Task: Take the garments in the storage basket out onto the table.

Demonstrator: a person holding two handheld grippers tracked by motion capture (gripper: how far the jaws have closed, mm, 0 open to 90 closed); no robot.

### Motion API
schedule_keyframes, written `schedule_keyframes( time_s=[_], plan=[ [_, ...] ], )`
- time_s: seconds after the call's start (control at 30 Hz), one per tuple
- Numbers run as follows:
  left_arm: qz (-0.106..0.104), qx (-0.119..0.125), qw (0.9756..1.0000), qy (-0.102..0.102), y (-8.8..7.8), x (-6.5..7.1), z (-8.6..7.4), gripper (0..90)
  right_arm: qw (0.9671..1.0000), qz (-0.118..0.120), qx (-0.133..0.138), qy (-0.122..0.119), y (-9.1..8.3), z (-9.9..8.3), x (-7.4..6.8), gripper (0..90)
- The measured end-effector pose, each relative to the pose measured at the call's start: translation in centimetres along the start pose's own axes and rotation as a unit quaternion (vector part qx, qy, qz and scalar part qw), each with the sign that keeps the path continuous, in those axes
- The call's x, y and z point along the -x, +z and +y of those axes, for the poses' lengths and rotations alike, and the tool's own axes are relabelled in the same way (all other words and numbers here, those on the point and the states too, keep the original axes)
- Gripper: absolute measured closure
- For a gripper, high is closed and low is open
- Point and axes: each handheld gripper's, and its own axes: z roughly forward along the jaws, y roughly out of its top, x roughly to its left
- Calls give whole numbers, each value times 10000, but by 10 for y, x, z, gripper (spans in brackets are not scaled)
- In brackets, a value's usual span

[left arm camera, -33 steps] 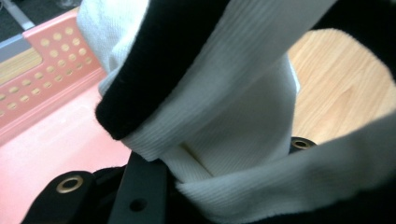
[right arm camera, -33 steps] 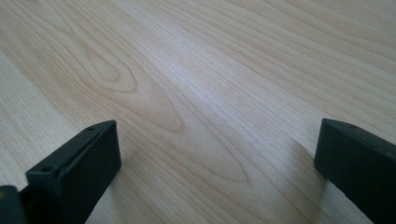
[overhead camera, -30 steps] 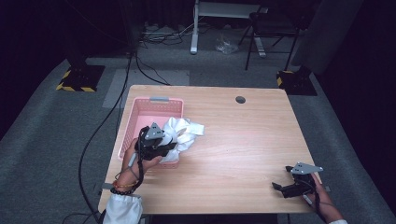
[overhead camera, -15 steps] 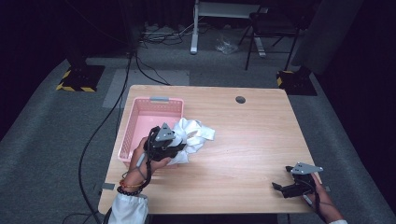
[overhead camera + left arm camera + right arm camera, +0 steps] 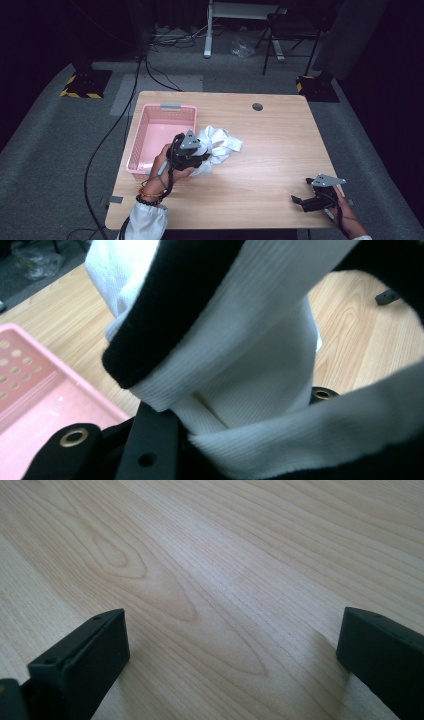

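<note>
High view: the left gripper (image 5: 200, 156) is clamped on a white garment with black trim (image 5: 220, 147), which bunches on the wooden table (image 5: 270, 150) just beyond the jaws and trails away from them toward the table's middle. A pink basket (image 5: 155, 137) stands directly beside this gripper, on the side opposite the garment's spread. The right gripper (image 5: 302, 202) sits near the table's front corner, well apart from the garment, jaws parted with nothing between them.

Left gripper view: ribbed white fabric (image 5: 240, 365) with a black band runs down between the jaws and is pinched there; the cloth rises ahead of them. The basket's perforated wall (image 5: 30, 385) lies to one side of the jaws, bare tabletop to the other.

Right gripper view: both black jaws stand wide apart; between and ahead of them is bare wood grain (image 5: 215, 580).
</note>
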Motion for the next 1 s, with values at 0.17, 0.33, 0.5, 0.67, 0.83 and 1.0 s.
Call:
schedule_keyframes(
  time_s=[0.17,0.33,0.5,0.67,0.83,1.0],
  plan=[
    [-70,-9,9999,109,7,5,10,649,10000,0,-1,0,0,0,0,6],
    [-170,10,9997,157,14,9,18,649,10000,1,-1,1,0,0,0,6],
    [-246,7,9994,225,22,14,25,649,10000,1,0,0,0,0,0,6],
    [-375,12,9990,259,32,19,31,648,10000,4,1,-4,0,0,0,6],
    [-446,-7,9986,292,41,22,36,648,10000,6,1,-6,0,0,0,6],
    [-521,-61,9982,301,51,25,40,647,10000,9,0,-9,0,0,0,6]
  ],
)
